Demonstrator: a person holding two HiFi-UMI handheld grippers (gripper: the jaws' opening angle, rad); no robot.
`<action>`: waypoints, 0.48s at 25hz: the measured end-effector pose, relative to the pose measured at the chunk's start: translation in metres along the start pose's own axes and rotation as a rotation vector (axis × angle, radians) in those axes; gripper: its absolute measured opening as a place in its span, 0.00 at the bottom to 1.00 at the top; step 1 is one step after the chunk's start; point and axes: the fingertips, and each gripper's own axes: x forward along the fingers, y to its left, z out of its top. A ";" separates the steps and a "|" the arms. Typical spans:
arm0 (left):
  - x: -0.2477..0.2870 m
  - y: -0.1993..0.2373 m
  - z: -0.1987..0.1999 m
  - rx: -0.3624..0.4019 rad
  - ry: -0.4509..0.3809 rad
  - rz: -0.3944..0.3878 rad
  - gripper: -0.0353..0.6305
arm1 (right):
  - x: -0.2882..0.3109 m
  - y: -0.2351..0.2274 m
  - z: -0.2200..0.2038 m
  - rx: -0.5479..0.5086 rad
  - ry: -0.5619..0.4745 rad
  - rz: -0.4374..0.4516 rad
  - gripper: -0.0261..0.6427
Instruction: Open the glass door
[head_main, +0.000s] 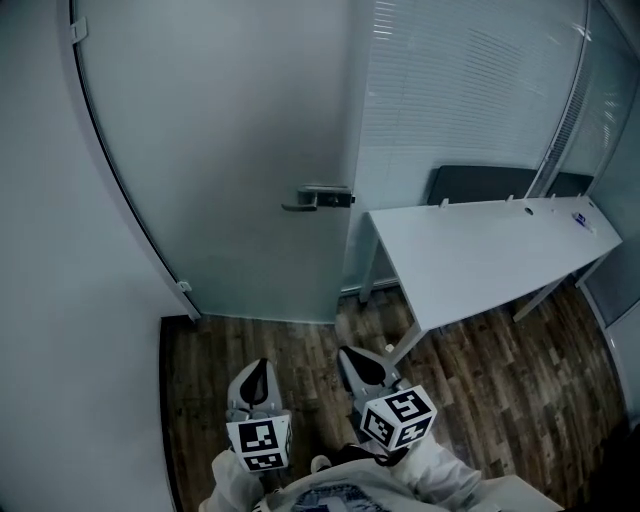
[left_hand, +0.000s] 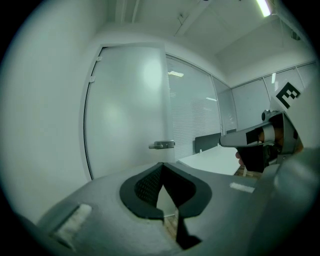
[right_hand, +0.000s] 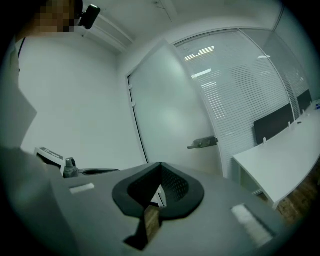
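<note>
The frosted glass door (head_main: 230, 130) stands closed ahead, its metal lever handle (head_main: 318, 198) on the right edge. Both grippers are low in the head view, above the wooden floor and well short of the door. My left gripper (head_main: 262, 362) has its jaws together with nothing between them. My right gripper (head_main: 345, 350) sits beside it, jaws also meeting at the tip and empty. In the left gripper view the handle (left_hand: 162, 145) lies beyond the closed left gripper (left_hand: 161, 164). The right gripper view shows the handle (right_hand: 202, 143) past the closed right gripper (right_hand: 160, 164).
A white table (head_main: 490, 260) stands to the right of the door, with a dark chair back (head_main: 480, 185) behind it. A glass wall with blinds (head_main: 450, 90) runs right of the door. A plain white wall (head_main: 50, 250) is on the left.
</note>
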 end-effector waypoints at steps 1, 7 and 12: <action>-0.001 -0.004 0.000 -0.009 -0.002 0.000 0.06 | -0.004 -0.003 -0.002 0.002 0.005 -0.002 0.05; -0.005 -0.032 0.005 -0.012 -0.005 -0.008 0.06 | -0.022 -0.017 -0.003 0.005 0.019 -0.010 0.05; -0.005 -0.049 -0.002 -0.007 0.021 -0.009 0.06 | -0.030 -0.017 -0.006 0.007 0.028 0.021 0.05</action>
